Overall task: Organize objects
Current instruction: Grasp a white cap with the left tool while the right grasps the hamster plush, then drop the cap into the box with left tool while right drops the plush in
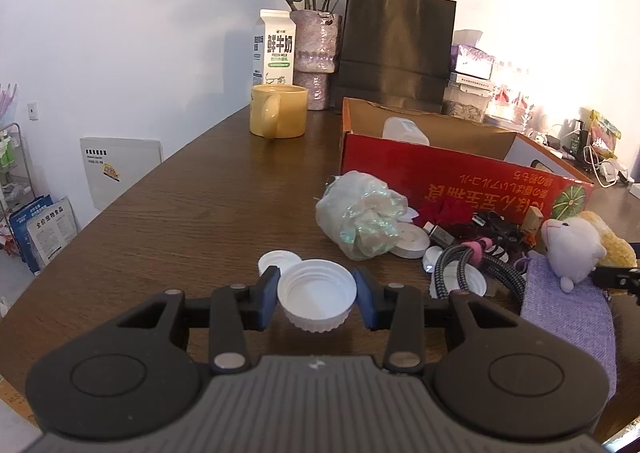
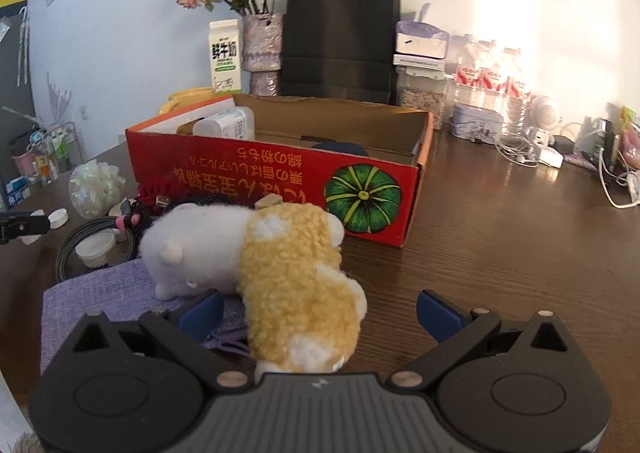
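At lower centre, the left tool (image 1: pixel 317 295) clamped a cap (image 1: pixel 317 293); only the right view showed the right tool (image 2: pixel 320 317) apart around the plush (image 2: pixel 296 273).

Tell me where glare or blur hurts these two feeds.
Left wrist view: wall right of the black bag blown out; held cap sharp; fisheye bends the table edge. Right wrist view: sunlight washes out the bottles; the plush stays clear.

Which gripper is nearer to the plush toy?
Right. The right gripper stands open around the plush toy; the left gripper, shut on a white cap, sits off to the toy's left.
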Tool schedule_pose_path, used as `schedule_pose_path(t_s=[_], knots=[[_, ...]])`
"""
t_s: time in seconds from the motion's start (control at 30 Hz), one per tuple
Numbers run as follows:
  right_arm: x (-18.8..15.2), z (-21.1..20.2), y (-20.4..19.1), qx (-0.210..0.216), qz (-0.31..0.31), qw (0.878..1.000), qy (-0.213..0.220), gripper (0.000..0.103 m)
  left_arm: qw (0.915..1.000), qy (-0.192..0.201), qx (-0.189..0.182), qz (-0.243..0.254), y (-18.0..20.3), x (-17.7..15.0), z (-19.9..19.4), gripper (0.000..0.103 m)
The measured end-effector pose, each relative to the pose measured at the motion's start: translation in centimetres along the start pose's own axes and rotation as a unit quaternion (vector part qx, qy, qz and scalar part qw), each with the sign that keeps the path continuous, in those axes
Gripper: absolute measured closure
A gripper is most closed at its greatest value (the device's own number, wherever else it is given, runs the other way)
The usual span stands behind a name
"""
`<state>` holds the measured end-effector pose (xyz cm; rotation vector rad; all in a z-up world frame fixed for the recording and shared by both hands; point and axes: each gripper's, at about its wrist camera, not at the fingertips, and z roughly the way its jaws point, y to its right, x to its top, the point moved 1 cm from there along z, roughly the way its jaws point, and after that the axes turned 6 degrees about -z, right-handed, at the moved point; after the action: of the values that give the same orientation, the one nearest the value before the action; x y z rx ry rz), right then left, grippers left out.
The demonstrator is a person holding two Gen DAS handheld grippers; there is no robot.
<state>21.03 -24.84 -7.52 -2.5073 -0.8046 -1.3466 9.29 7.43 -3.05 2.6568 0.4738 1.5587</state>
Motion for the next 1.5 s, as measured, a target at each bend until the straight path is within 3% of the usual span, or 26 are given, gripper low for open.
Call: schedule_pose_path(t_s=[0.13, 0.3, 0.37, 0.67, 1.0, 1.5], knots=[[0.3, 0.6, -0.1, 0.002, -0.011, 1.000, -0.005, 0.002, 1.0000, 0.004, -0.005, 0.001, 0.5, 0.3, -0.1, 0.063], [0.3, 0.6, -0.2, 0.021, -0.018, 1.000, 0.002, 0.028, 0.9999, 0.003, -0.012, 0.001, 1.0, 0.5, 0.0, 0.063], [0.2, 0.6, -0.1, 0.032, -0.011, 0.999, 0.002, 0.046, 0.9999, 0.005, -0.014, 0.002, 1.2, 0.5, 0.0, 0.063], [-0.3, -1.0, 0.2, 0.037, 0.005, 0.999, 0.034, 0.052, 0.9997, 0.009, -0.022, 0.008, 1.9, 0.7, -0.3, 0.063], [0.1, -3.8, -0.2, 0.022, 0.008, 0.997, 0.080, 0.053, 0.9983, 0.025, -0.049, 0.018, 3.4, 1.8, -0.7, 0.063], [4.8, -3.0, -1.2, 0.016, 0.017, 0.990, 0.138, 0.053, 0.9891, 0.081, -0.114, 0.047, 9.4, 7.1, 1.4, 0.062]])
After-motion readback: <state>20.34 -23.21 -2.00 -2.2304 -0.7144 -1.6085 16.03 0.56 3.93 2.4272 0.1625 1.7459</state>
